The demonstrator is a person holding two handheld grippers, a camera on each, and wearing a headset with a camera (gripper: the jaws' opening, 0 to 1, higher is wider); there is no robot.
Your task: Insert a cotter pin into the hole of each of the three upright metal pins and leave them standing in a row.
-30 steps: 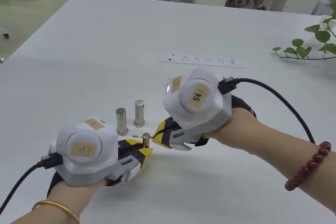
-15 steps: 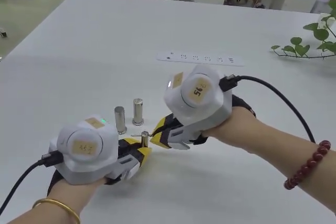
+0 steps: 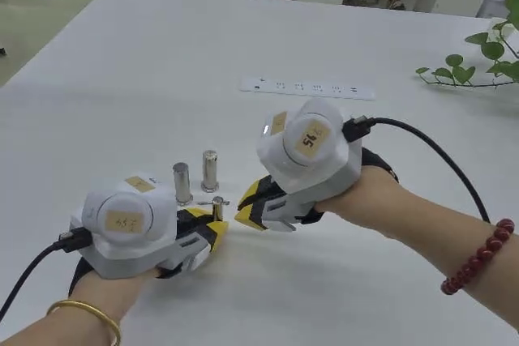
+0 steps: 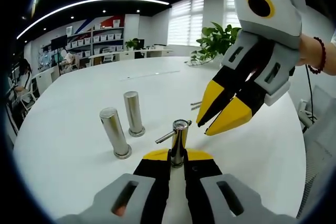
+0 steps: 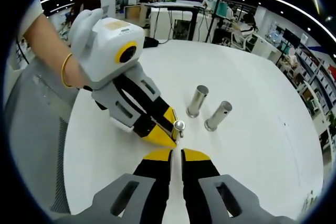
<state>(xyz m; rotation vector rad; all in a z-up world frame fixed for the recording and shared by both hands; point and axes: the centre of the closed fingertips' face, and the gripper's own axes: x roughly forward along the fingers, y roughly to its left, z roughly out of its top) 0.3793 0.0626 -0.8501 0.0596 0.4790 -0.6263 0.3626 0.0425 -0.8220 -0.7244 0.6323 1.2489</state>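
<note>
At the near edge of the white table (image 3: 162, 62), the left gripper (image 4: 177, 157) pinches the base of one upright metal pin (image 4: 179, 139), its two yellow-tipped jaws pressed against the pin's sides. One cotter pin (image 4: 165, 137) passes crosswise through the hole below this pin's head and juts out on the side away from the right gripper.

The right gripper (image 5: 177, 154) has its jaws drawn together with only a slit between them and nothing held. Its tips point at the gripped pin and stand just beside it, not touching.

Metal pins, counted: three. Beyond the gripped pin, two free pins (image 4: 114, 134) (image 4: 133, 113) stand upright side by side, near it and apart from each other.

Farther beyond the gripped pin lies one white power strip (image 3: 308, 87). One leafy plant (image 3: 486, 46) is well off to the right gripper's side of the pin.

Compared with one second ago, the right gripper's tips, then against the gripped pin, now show a small gap. The left gripper's hold and the two free pins are unchanged.
</note>
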